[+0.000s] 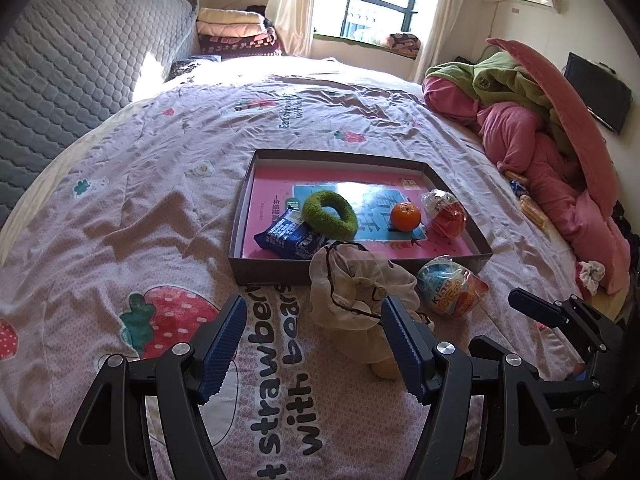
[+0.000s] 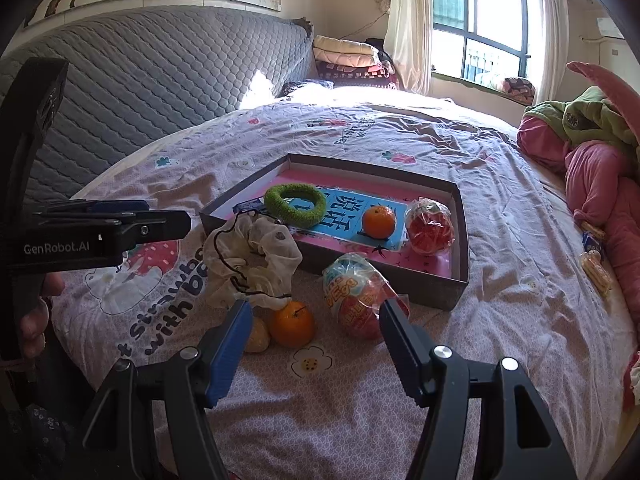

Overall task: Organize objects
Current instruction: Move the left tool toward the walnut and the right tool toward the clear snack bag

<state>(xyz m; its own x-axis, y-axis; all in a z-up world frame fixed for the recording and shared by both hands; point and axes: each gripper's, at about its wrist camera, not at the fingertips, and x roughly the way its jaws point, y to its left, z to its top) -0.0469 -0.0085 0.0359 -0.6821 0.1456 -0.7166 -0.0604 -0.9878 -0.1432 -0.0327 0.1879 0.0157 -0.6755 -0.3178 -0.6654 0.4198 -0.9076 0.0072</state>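
Observation:
A shallow box (image 1: 360,266) (image 2: 440,300) lies on the bed with a pink book inside. In it are a green ring (image 1: 330,213) (image 2: 295,204), an orange (image 1: 405,216) (image 2: 378,221), a red wrapped egg (image 1: 445,212) (image 2: 430,226) and a blue packet (image 1: 290,238). Before the box lie a cream mesh bag (image 1: 356,288) (image 2: 252,256), a wrapped toy egg (image 1: 452,288) (image 2: 356,296), an orange (image 2: 291,323) and a pale fruit (image 2: 257,334). My left gripper (image 1: 312,344) is open, the bag by its right finger. My right gripper (image 2: 314,344) is open just short of the orange and toy egg.
The printed bedspread (image 1: 160,220) covers the bed. A grey quilted headboard (image 2: 140,92) stands at the left. Pink and green bedding (image 1: 552,128) is piled at the right, with small snacks (image 2: 596,264) beside it. The other gripper shows at the side in each view (image 1: 560,316) (image 2: 100,232).

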